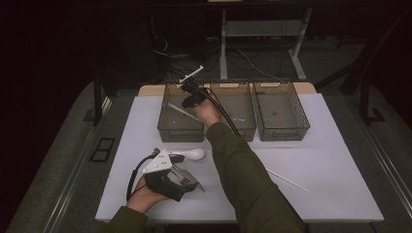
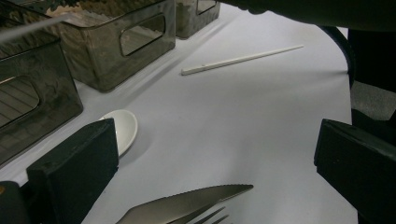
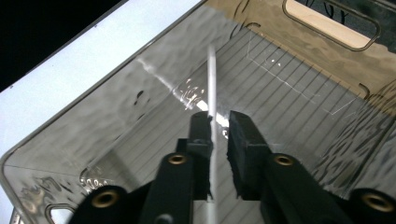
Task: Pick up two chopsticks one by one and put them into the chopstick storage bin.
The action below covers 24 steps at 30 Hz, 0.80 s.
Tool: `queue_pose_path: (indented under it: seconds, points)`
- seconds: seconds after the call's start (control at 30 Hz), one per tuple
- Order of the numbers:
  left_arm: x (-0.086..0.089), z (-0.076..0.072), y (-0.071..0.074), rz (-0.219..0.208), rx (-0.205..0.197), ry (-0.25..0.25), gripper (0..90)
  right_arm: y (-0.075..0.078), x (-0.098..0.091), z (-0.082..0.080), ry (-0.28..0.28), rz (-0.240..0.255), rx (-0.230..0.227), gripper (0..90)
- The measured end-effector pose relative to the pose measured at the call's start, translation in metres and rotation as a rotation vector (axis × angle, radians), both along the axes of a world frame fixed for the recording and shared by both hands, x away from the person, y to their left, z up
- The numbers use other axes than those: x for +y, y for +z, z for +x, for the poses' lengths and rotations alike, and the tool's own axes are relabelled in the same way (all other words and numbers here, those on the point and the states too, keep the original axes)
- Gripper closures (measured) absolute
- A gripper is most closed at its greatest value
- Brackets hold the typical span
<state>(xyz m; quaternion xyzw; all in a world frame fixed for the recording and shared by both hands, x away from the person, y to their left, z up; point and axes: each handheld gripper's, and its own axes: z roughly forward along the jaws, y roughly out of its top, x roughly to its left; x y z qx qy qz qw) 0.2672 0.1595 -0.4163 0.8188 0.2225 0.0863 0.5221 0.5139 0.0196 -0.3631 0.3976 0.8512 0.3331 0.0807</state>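
A thin white chopstick (image 3: 211, 79), long and straight, between the two black fingers (image 3: 200, 133) of the right gripper (image 3: 218, 126), close by one finger with a small gap to the other. Far end sticking out past the fingertips, tilted across the ribbed floor of the left see-through bin (image 3: 93, 116). Near end running back between the fingers.

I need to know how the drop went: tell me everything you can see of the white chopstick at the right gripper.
The white chopstick is a thin, straight, plain stick, plastic by its look. It lies slanted inside the leftmost smoky clear bin, its far end up toward the wall. Its near part runs between the right gripper jaws; a narrow gap shows on one side, so the pads do not seem to clamp it. In the high view it crosses the bin diagonally.
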Motion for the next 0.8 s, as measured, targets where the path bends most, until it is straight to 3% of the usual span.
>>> queue_pose_path:
  seconds: [0.23,0.33,0.4,0.6,0.8]
  points:
    - [0.0,0.0,0.0,0.003,-0.001,-0.002,0.0,0.005,-0.004,-0.004,0.02,0.009,-0.011,67.6]
    - [0.0,0.001,0.0,0.005,-0.002,-0.001,0.0,0.01,-0.008,-0.01,0.054,0.029,-0.011,56.6]
    - [0.0,0.0,0.0,0.006,-0.003,0.0,0.0,0.011,-0.01,-0.012,0.056,0.034,-0.011,54.4]
    - [0.0,0.001,0.0,0.009,-0.003,0.0,0.0,0.018,-0.03,-0.027,0.085,0.08,-0.024,42.9]
    - [0.0,0.001,-0.001,0.02,-0.002,0.0,0.0,0.025,-0.058,-0.044,0.119,0.118,-0.075,40.0]
